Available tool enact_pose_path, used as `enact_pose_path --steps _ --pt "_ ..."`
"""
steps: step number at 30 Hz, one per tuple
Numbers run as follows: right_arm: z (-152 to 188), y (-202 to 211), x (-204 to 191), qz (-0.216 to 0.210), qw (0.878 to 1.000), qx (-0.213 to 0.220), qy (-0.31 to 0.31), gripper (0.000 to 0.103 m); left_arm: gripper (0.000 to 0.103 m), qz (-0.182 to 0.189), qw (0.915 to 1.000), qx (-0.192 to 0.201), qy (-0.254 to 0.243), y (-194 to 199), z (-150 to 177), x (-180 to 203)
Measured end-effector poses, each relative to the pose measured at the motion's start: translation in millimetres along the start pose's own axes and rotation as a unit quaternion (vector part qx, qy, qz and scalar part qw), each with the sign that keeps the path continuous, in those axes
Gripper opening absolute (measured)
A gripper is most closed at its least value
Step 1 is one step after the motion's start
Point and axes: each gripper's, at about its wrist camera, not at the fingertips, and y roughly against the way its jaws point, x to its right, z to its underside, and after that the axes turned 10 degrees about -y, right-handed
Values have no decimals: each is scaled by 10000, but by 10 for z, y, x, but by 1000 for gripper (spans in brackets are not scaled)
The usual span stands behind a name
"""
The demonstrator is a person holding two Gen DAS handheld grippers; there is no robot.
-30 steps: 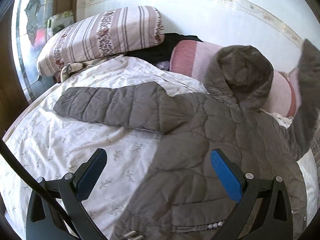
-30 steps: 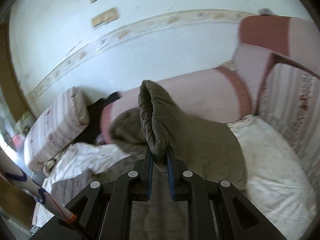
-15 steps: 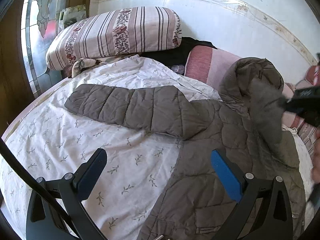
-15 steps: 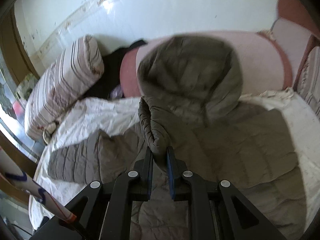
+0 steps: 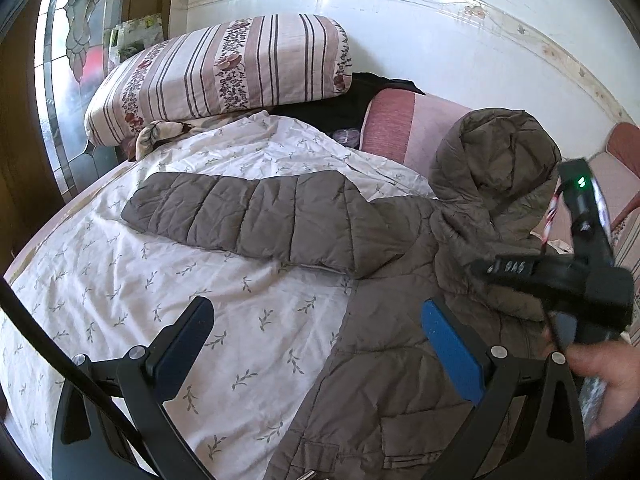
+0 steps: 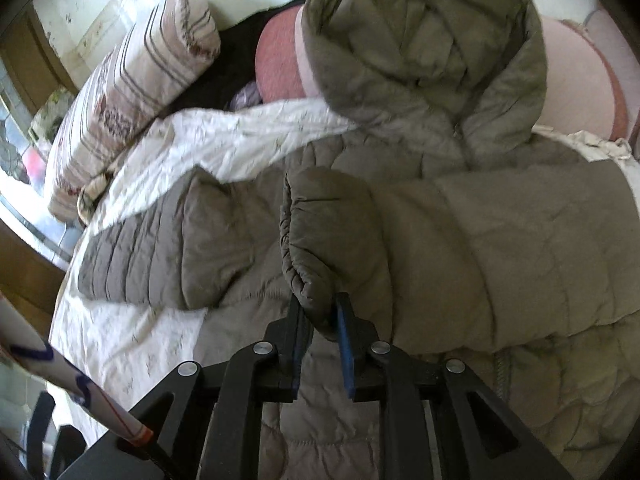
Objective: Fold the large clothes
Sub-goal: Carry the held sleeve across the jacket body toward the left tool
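A grey-brown quilted hooded jacket (image 5: 384, 360) lies on the bed. Its left sleeve (image 5: 256, 216) stretches out over the white sheet and its hood (image 5: 496, 160) rests on a pink bolster. My left gripper (image 5: 316, 344) is open and empty above the jacket's left edge. My right gripper (image 6: 320, 320) is shut on the cuff of the right sleeve (image 6: 332, 236) and holds the sleeve (image 6: 500, 248) laid across the jacket's chest. The right gripper also shows in the left wrist view (image 5: 560, 276), blurred, over the jacket.
A striped pillow (image 5: 224, 76) lies at the head of the bed, with a pink bolster (image 5: 400, 128) and dark clothing (image 5: 340, 104) beside it. The white floral sheet (image 5: 120, 300) covers the bed. A stained-glass door (image 5: 64, 80) stands at left.
My right gripper has carried the right sleeve down from the air and across the jacket's chest. The left gripper has stayed open, its view shifting slightly left.
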Motion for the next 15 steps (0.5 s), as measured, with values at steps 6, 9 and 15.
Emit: enact_pose_path --steps 6,9,15 --pt "110 -27 -27 -226 9991 -259 229 46 103 14 10000 -20 -73 -23 1 74" --pt "147 100 -77 -222 9983 -155 508 49 103 21 9999 -36 -125 -44 2 108" --pt "-52 402 208 -101 9993 327 160 49 103 25 9998 -54 -178 -69 12 162"
